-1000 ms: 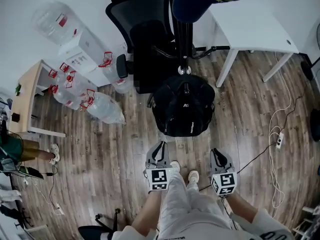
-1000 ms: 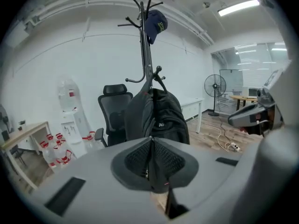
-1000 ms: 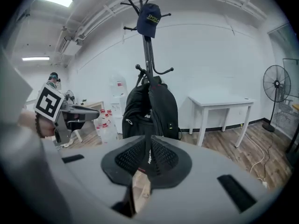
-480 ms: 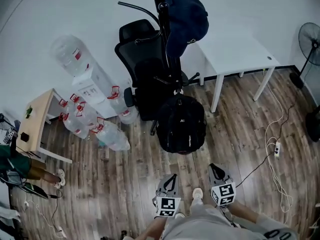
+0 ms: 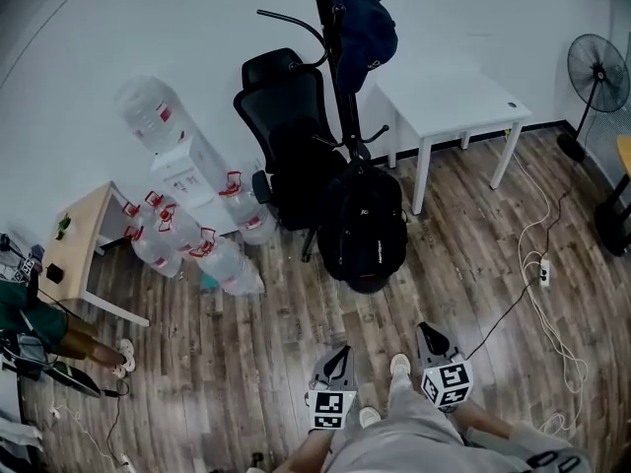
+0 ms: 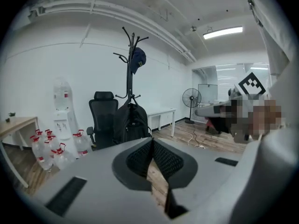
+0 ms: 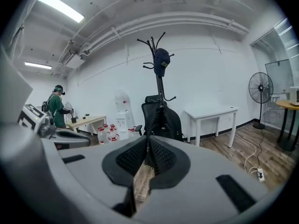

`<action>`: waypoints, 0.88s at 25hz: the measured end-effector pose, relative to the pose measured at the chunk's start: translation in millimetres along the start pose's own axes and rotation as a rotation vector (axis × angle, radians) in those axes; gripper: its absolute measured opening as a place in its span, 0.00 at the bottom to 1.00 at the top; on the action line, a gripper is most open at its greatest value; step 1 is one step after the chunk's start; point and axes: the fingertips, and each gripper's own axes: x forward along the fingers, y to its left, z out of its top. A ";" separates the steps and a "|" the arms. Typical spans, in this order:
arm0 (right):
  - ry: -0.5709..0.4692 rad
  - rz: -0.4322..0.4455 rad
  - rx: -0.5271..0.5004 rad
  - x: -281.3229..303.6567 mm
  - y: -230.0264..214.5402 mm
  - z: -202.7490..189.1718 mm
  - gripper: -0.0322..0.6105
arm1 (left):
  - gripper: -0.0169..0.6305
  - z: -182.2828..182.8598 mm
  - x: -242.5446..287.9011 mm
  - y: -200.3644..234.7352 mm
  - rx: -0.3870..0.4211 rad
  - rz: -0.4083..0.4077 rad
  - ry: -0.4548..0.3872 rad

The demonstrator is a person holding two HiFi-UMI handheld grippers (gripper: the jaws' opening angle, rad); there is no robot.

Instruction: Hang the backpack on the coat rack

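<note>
Wood-plank floor (image 5: 246, 343) is seen across the room, backed by a white wall (image 5: 148, 28). A white table (image 5: 444, 97) is set against the wall at the right. A black coat rack (image 5: 345, 97) is stood just left of that table, and a black office chair (image 5: 286, 116) is placed just beside the rack on its left.

The black backpack (image 5: 365, 230) is hung from a low hook of the coat rack, against the pole and in front of the chair. It is well apart from both grippers. Whether its bottom touches the floor cannot be told.

A white water dispenser (image 5: 182, 166) is set left of the chair, with a cluster of clear water bottles (image 5: 212, 254) laid on the floor at its foot. A light wooden table (image 5: 84, 244) is seen further left. A pedestal fan (image 5: 596, 67) is stood at the far right. A dark blue cap (image 5: 365, 33) is hung on an upper hook of the rack.

The left gripper (image 5: 342, 349) and the right gripper (image 5: 424, 329) are held low near the person's feet and pointed toward the rack. On both, the pads are pressed together with nothing between them.
</note>
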 end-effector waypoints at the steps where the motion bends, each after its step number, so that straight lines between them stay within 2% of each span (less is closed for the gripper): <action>1: -0.001 -0.005 0.004 -10.0 6.2 -2.8 0.10 | 0.04 -8.3 -10.3 1.4 0.000 0.002 0.012; 6: 0.035 -0.031 -0.020 -49.6 21.8 -21.8 0.10 | 0.04 -30.5 -46.6 -7.8 -0.010 -0.014 0.036; 11: 0.058 -0.070 -0.028 -70.3 20.5 -27.9 0.10 | 0.04 -35.5 -55.8 -20.5 -0.008 -0.046 0.037; 17: 0.068 -0.093 -0.011 -88.6 -0.6 -33.7 0.10 | 0.04 -22.7 -51.8 -42.3 0.000 -0.063 0.009; 22: 0.062 -0.083 -0.012 -102.5 -17.7 -34.9 0.10 | 0.04 -9.2 -50.6 -60.8 0.016 -0.047 -0.010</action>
